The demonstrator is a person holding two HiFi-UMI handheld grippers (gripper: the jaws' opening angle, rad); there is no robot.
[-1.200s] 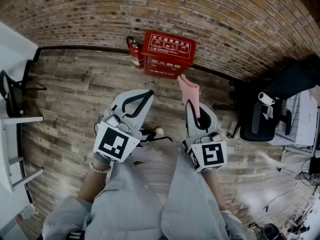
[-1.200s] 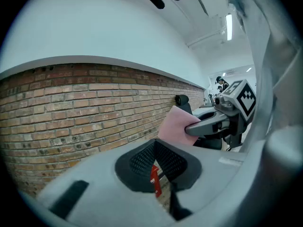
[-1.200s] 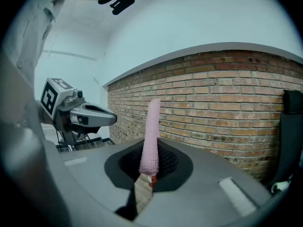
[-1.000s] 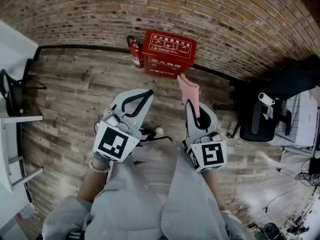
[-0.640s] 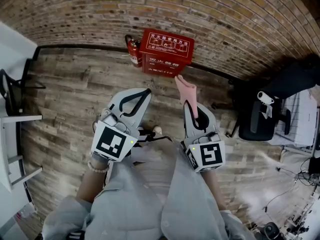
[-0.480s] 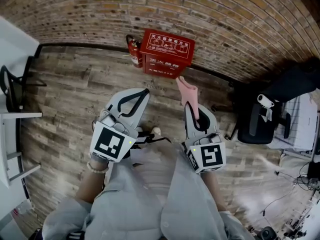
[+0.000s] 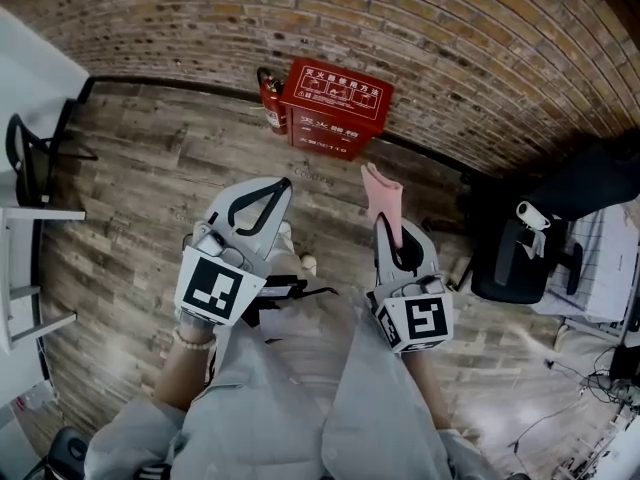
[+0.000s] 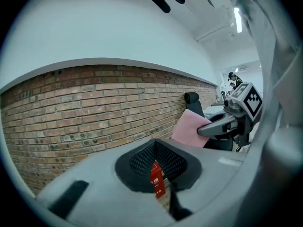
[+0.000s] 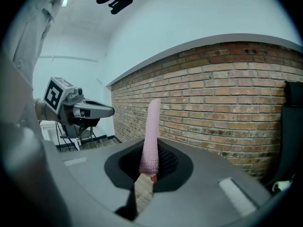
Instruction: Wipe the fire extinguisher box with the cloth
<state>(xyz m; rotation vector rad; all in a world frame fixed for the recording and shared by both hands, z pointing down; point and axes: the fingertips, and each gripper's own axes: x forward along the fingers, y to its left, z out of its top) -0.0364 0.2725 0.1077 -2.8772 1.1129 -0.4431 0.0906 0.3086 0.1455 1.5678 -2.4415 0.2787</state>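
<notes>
The right tool pinches the cloth jutting past its tips, ready for the fire extinguisher box ahead; the left tool sits closed, empty

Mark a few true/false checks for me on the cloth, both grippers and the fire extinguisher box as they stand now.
1. The right gripper is shut on the pink cloth. True.
2. The cloth is pressed against the fire extinguisher box. False: in the head view it is held short of the box, with bare floor between them.
3. The left gripper holds a second cloth. False: its jaws are together with nothing between them.
4. A fire extinguisher stands right beside the box, at its left in the head view. True.
5. The box sits on a table. False: it stands on the wooden floor against the brick wall.
</notes>
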